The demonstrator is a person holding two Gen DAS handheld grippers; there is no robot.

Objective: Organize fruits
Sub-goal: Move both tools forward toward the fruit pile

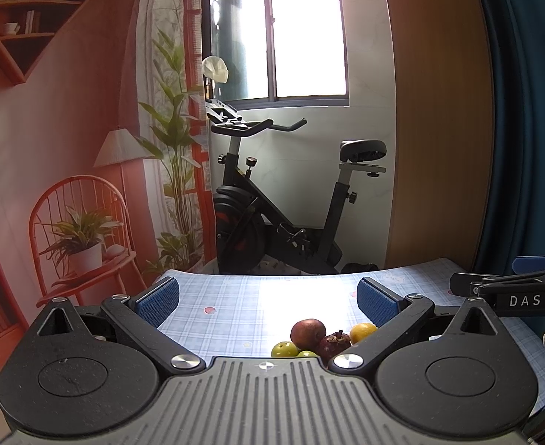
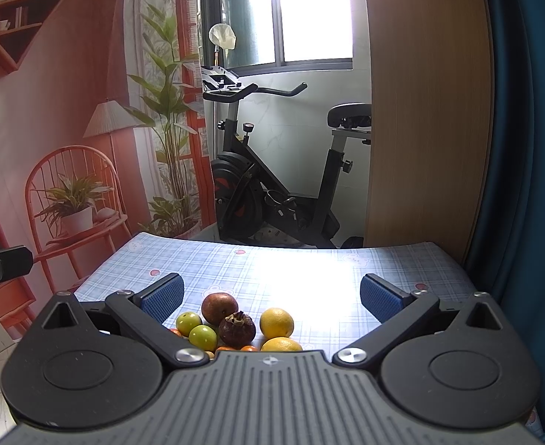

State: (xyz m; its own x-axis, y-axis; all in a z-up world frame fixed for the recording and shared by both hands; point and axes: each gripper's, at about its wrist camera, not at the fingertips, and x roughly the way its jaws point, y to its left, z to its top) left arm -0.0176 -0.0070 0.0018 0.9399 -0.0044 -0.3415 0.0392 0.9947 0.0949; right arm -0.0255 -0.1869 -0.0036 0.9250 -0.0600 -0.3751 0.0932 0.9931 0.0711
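A cluster of fruit lies on the blue checked tablecloth (image 2: 309,270). In the right wrist view I see a brown-red round fruit (image 2: 219,307), a dark mangosteen (image 2: 237,329), two green fruits (image 2: 189,323) (image 2: 202,336), two yellow citrus (image 2: 276,322) (image 2: 281,345) and small orange fruits (image 2: 235,349) at the gripper's body edge. The left wrist view shows the brown-red fruit (image 1: 308,333), mangosteen (image 1: 334,345), a green fruit (image 1: 284,349) and a yellow citrus (image 1: 363,332). My left gripper (image 1: 268,301) and right gripper (image 2: 271,297) are open and empty, held above the fruit.
An exercise bike (image 2: 272,170) stands beyond the table's far edge, under a window. A wooden panel (image 2: 424,111) and blue curtain (image 2: 524,148) are to the right. The right gripper's arm (image 1: 513,289) shows at the left view's right edge. A printed backdrop is on the left.
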